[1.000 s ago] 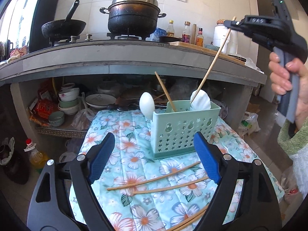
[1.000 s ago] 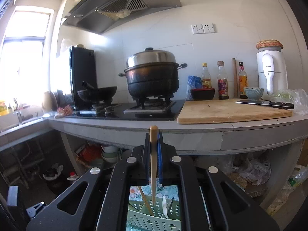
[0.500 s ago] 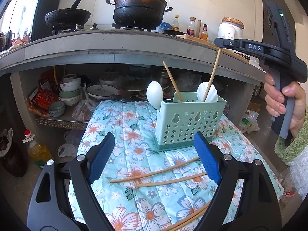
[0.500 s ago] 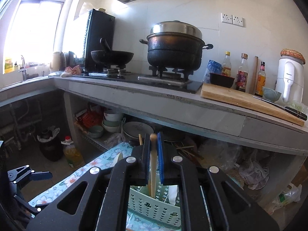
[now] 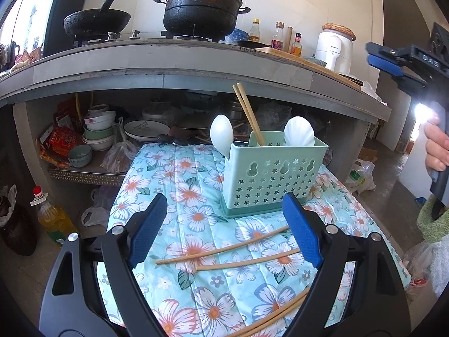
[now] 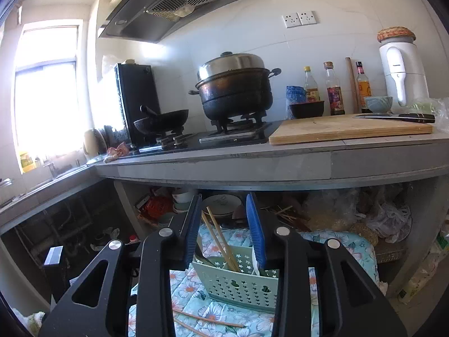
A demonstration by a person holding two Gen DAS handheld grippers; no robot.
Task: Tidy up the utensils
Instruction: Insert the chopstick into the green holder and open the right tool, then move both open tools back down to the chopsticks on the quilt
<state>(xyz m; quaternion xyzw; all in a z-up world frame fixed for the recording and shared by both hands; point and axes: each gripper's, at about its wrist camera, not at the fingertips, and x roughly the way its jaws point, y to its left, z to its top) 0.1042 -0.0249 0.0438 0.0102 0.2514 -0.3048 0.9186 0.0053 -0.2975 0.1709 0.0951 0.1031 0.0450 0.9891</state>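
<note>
A mint-green utensil basket (image 5: 275, 174) (image 6: 241, 283) stands on the flowered cloth (image 5: 174, 185). It holds two wooden chopsticks (image 5: 248, 112) (image 6: 219, 236) leaning together and two white spoons (image 5: 221, 134) (image 5: 299, 133). Several loose chopsticks (image 5: 221, 250) (image 6: 207, 320) lie on the cloth in front of it. My left gripper (image 5: 224, 224) hovers open over those, holding nothing. My right gripper (image 6: 224, 224) (image 5: 384, 61) is above and to the right of the basket. Its jaws are opening and nothing is between them.
Behind the cloth runs a grey counter (image 5: 168, 67) with a black pot (image 5: 202, 8), a wok (image 5: 95, 22), bottles and a cutting board (image 6: 348, 129) with a knife. The shelf below holds bowls and plates (image 5: 98, 134). An oil bottle (image 5: 53, 219) stands on the floor at left.
The right gripper lowered its chopstick into the basket and let go; the stick now leans beside the other one. That gripper then drew away to the right. The left gripper stayed put.
</note>
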